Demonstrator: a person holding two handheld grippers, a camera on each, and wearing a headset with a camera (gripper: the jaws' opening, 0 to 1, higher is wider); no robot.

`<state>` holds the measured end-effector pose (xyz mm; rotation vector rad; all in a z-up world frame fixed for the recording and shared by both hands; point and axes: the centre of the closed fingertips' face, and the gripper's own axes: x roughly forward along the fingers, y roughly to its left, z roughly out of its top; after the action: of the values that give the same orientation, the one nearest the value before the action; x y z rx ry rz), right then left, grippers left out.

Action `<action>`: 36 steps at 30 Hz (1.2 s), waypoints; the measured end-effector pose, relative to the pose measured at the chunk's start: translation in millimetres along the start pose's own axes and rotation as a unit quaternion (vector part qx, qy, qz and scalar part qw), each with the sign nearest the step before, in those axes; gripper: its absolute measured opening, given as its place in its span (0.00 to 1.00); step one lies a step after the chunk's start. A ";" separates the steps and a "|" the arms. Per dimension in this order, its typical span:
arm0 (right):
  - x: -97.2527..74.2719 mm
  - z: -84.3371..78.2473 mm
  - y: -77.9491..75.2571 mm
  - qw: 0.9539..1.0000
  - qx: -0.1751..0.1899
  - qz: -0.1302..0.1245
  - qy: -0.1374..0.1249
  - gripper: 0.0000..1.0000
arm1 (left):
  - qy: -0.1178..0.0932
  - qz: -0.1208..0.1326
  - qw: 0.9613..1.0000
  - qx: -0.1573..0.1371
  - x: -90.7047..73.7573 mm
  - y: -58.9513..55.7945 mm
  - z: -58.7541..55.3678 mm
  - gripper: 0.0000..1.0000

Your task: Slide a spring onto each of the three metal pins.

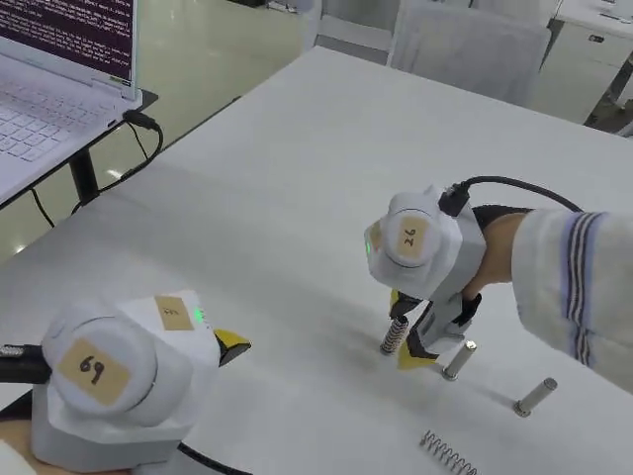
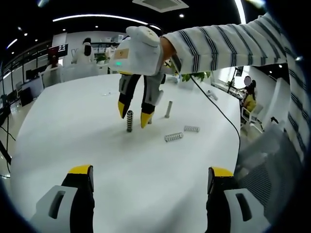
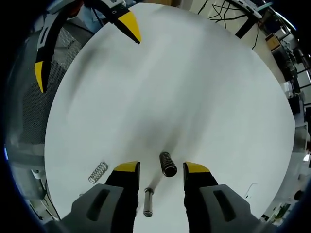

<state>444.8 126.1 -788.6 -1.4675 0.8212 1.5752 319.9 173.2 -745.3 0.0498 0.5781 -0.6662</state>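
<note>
Nearest the person, the left gripper (image 2: 150,171) hung low over the white table (image 1: 326,148), jaws spread wide with nothing between them. Its own view showed bare tabletop in the gap, where the head view caught its housing marked 69 and one yellow tip. Ahead of those jaws and well apart from them, the right gripper (image 2: 133,115) pointed down at the table, carried by a hand in a striped sleeve (image 1: 584,287). Its jaws stood partly open on either side of an upright spring (image 3: 168,164), dark and tightly coiled. The right gripper view, looking down along the jaws, showed a strip of table between each yellow tip and the coils, so it gripped nothing. In the head view the spring sat so close to the jaws that this gap was hard to judge. The coils hid whatever the spring stood on. Closer to that gripper's body than the spring, a bare pin (image 3: 148,201) showed between the two jaws. A second bare pin (image 1: 535,397) stood farther out on the sleeve side. The head view had one coil lying flat at its lower edge, while the left gripper view gave a loose spring (image 2: 174,137) and a second loose spring (image 2: 191,128) side by side, just past the right gripper's jaws. Farther off, the head view took in a laptop (image 1: 49,89) on a side stand and a chair (image 1: 465,45) beyond the table's far edge.
</note>
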 end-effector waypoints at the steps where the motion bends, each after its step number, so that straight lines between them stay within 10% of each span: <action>1: -1.9 0.1 0.2 1.000 -0.001 -0.002 0.000 0.35 | -0.002 -0.001 1.000 -0.001 0.1 -0.3 1.4 0.95; 18: -48.9 -8.3 16.2 0.998 0.037 -0.032 -0.032 0.37 | -0.002 0.004 1.000 0.001 -0.1 6.1 5.3 0.94; 36: -78.8 -17.3 59.7 0.984 0.109 -0.074 -0.117 0.45 | 0.004 -0.013 1.000 0.012 4.7 -1.9 10.0 0.95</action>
<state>399.2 73.5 -716.4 -1.1361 0.7062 1.4624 326.7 166.7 -739.1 0.0672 0.5788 -0.6983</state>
